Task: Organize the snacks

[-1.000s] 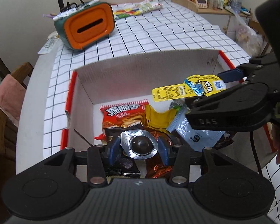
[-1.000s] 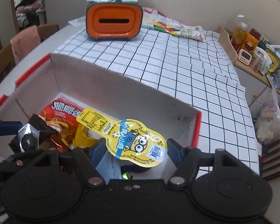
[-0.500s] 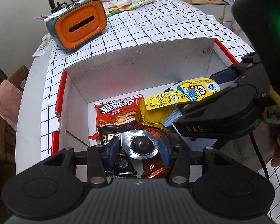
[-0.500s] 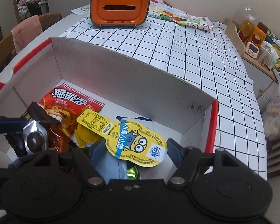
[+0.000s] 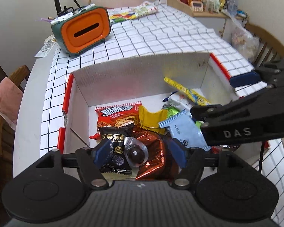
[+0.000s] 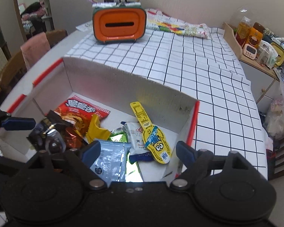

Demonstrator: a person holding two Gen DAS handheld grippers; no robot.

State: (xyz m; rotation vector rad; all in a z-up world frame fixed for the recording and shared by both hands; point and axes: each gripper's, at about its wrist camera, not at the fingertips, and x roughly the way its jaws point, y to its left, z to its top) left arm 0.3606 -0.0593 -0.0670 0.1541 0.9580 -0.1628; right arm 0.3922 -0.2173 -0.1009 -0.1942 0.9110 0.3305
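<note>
A white cardboard box (image 5: 142, 71) with red edges holds several snack packs. My left gripper (image 5: 139, 154) is open over the box's near left; the foil-lidded chocolate cup (image 5: 135, 152) lies loose between its fingers on a copper wrapper (image 5: 155, 151). My right gripper (image 6: 138, 152) is open over the box's near right; it also shows in the left wrist view (image 5: 242, 102). The yellow Minion jelly pack (image 6: 151, 134) lies tilted on a white pack (image 6: 136, 138) in the box, blurred in the left wrist view (image 5: 187, 91). A red chip bag (image 5: 117, 115) and a blue sachet (image 5: 181, 130) lie among the rest.
An orange and green tissue box (image 5: 83, 31) with pens stands at the far end of the checked tablecloth (image 6: 189, 60). A long colourful packet (image 6: 178, 27) lies behind it. A shelf of bottles (image 6: 255, 41) is at the right, chairs (image 6: 34, 51) at the left.
My right gripper has opened and let go of the Minion jelly pack, which has dropped into the box. My left gripper has opened and let go of the chocolate cup.
</note>
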